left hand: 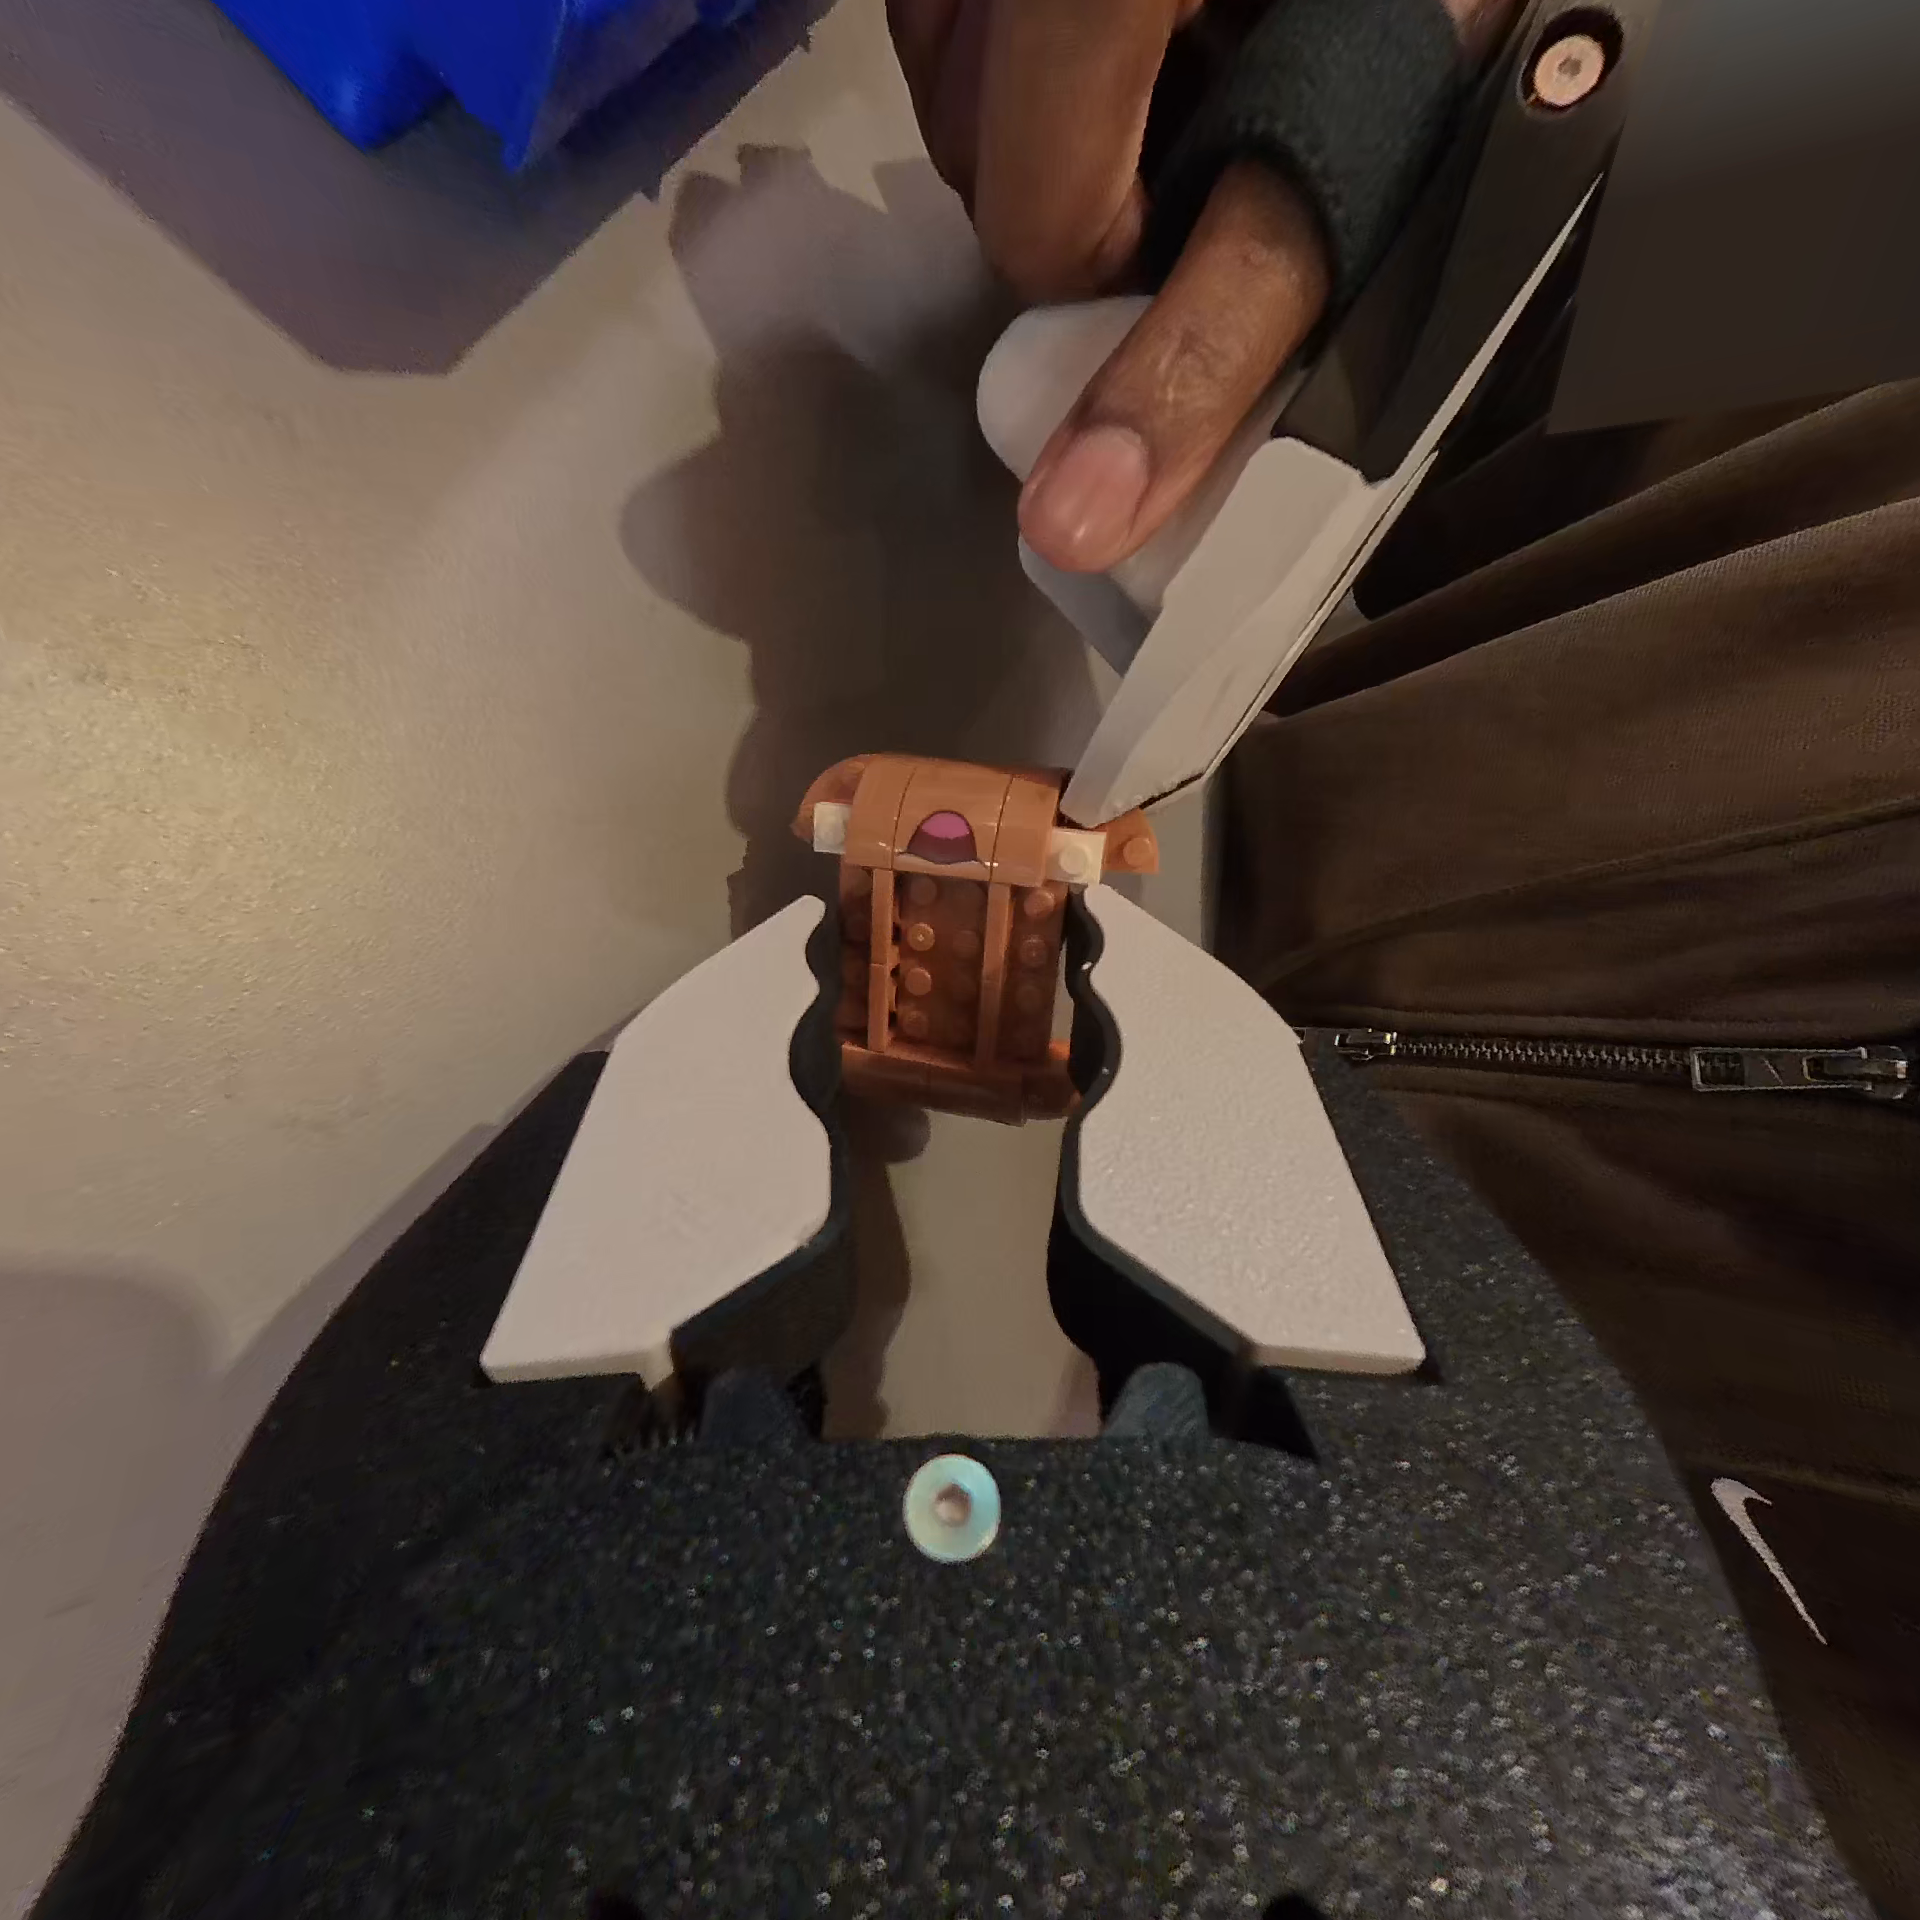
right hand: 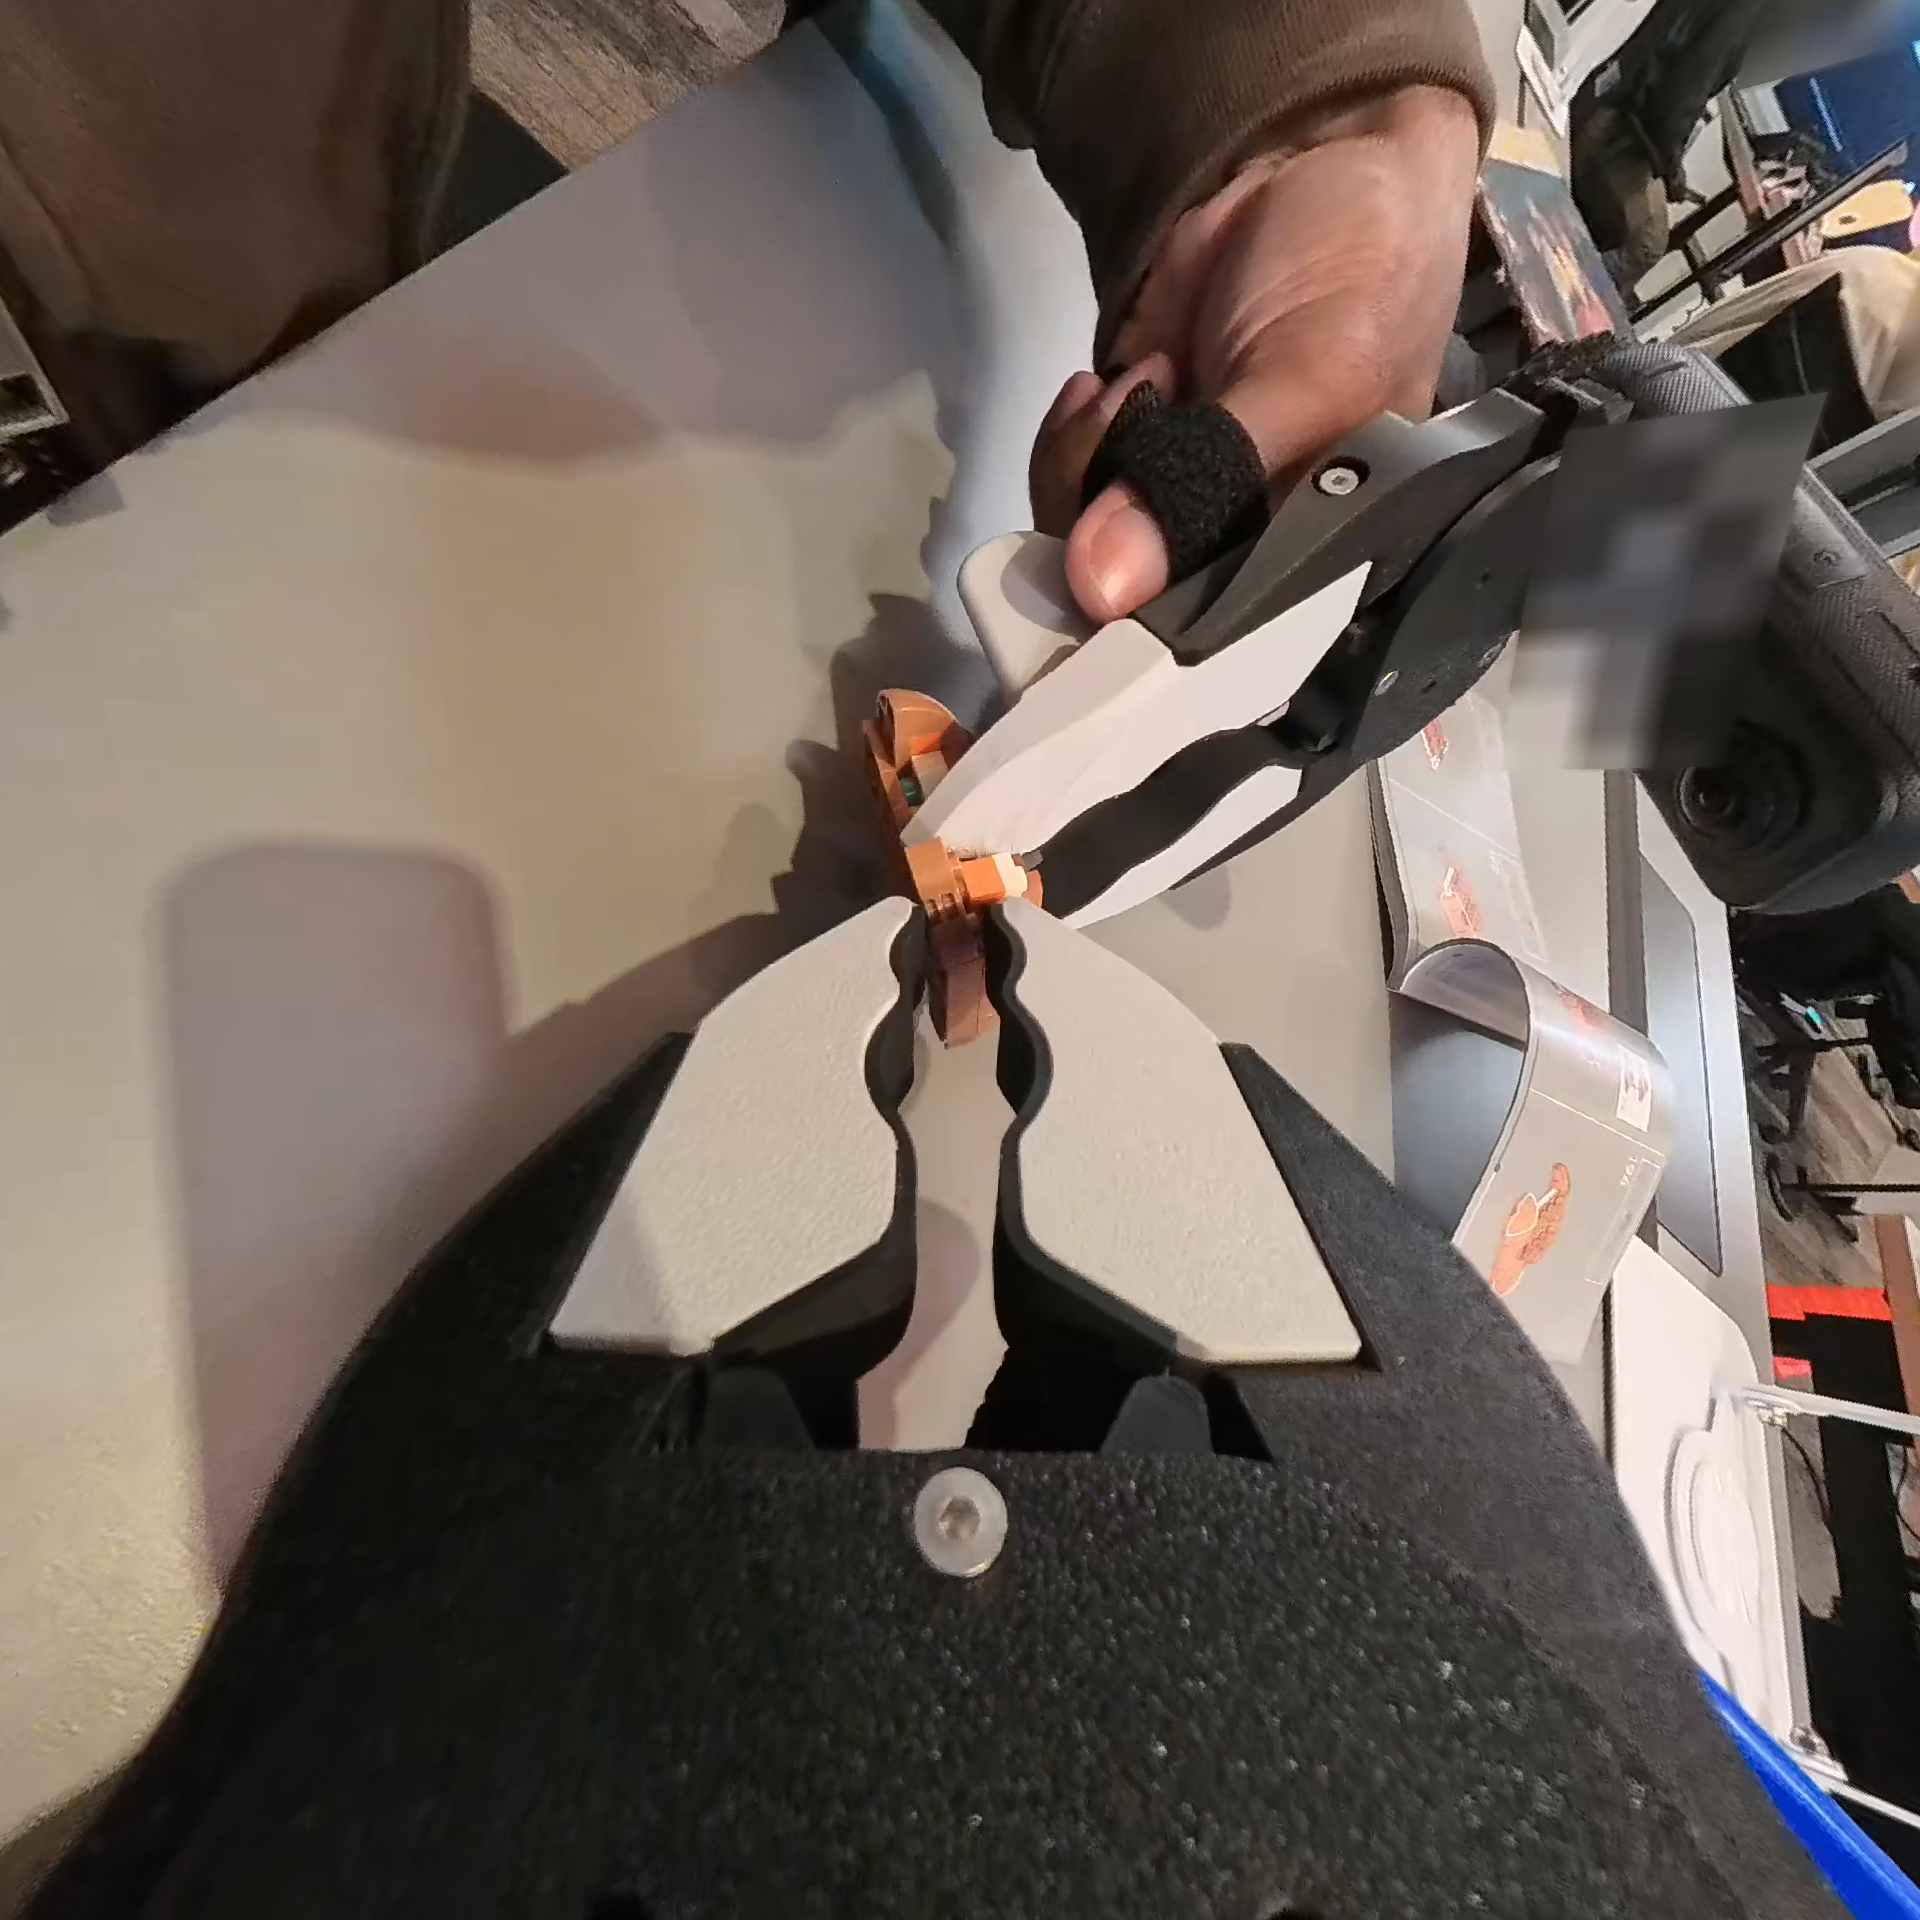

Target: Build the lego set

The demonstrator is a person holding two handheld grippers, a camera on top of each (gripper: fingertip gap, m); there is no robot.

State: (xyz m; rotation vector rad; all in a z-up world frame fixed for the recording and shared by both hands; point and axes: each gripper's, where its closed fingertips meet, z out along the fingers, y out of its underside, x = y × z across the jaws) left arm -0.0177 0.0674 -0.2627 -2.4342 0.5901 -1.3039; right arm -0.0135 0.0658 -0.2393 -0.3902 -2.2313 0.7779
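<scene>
My left gripper is shut on a brown lego assembly with studded sides, a curved top with a pink spot, and white side pieces. It holds the assembly above the beige table. My right gripper is shut on a small rounded brown piece. That piece touches the assembly's side. In the left wrist view the right gripper comes in from the upper right, with the brown piece against the assembly's right white piece. In the right wrist view the left gripper reaches in from the right.
A blue bin stands at the far left. An open instruction booklet lies curled on the right of the table. The person's brown zipped jacket is close on the right. Hands hold both grippers. Only a small space, under 4 cm, lies between the two pairs of fingers.
</scene>
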